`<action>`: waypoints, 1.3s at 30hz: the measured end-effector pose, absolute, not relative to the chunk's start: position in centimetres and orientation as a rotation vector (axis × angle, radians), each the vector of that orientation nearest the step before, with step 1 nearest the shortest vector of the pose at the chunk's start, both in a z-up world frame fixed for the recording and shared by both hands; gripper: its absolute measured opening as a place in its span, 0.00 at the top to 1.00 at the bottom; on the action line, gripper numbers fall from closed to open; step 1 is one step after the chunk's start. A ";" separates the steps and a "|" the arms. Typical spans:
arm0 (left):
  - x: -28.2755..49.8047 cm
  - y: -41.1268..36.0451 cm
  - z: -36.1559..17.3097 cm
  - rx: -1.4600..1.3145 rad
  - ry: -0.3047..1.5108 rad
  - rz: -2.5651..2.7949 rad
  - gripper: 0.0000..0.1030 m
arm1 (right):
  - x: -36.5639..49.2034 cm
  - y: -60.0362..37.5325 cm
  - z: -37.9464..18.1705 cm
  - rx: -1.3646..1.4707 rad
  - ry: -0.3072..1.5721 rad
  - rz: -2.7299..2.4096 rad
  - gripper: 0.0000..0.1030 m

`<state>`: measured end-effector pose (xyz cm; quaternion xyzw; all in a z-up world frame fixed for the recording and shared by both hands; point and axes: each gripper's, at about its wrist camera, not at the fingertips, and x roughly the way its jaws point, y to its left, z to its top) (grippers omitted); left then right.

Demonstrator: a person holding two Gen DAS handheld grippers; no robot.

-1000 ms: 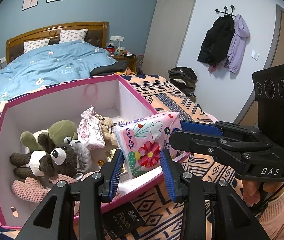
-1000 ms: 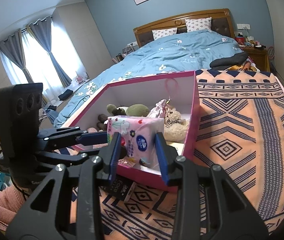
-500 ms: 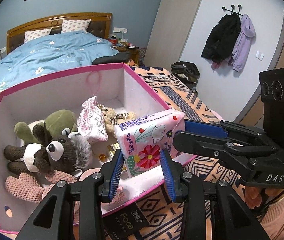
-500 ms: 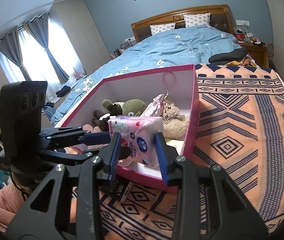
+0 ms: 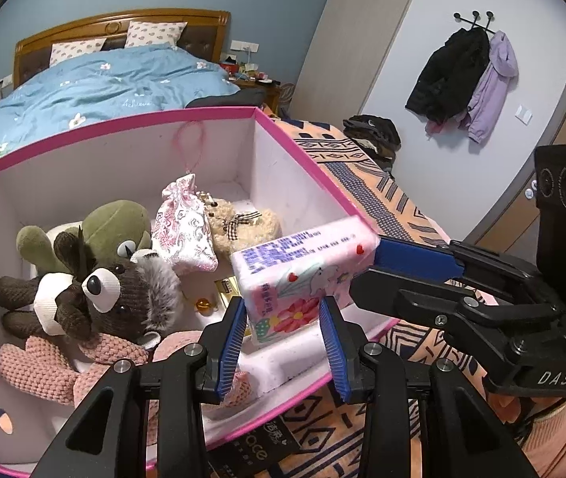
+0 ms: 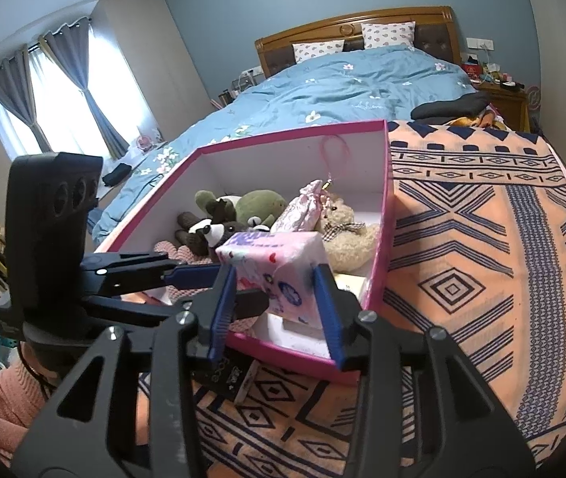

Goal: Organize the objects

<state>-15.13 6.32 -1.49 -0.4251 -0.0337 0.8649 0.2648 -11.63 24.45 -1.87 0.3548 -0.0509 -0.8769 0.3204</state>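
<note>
Pink tissue pack [image 5: 303,279] grasped by both grippers' jaws over box [image 5: 295,147], left view alone shows hanging coats [image 5: 466,75], right view curtains [image 6: 64,91].

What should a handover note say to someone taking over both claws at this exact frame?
Left claw: shut on the tissue pack at its lower end.
Right claw: shut on the same pack from the other side.
The pack hangs over the near right part of the pink box, above its floor.
Already inside: brown plush, green plush, pink pouch, beige bear.
A black packet lies outside, under the box's near edge.
Left: lower the pack in and release; the black packet probably follows.
</note>
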 end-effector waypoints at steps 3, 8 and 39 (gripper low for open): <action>-15.5 6.4 -1.8 -1.165 -0.094 2.337 0.64 | -11.8 24.5 -2.0 0.936 -0.139 -2.320 0.58; -15.8 6.3 -1.9 -1.172 -0.093 2.351 0.64 | -11.7 24.4 -1.9 0.914 -0.137 -2.332 0.58; -3.3 0.3 0.7 -0.829 -0.049 2.617 0.19 | -5.9 23.9 -5.7 0.935 -0.171 -2.116 0.51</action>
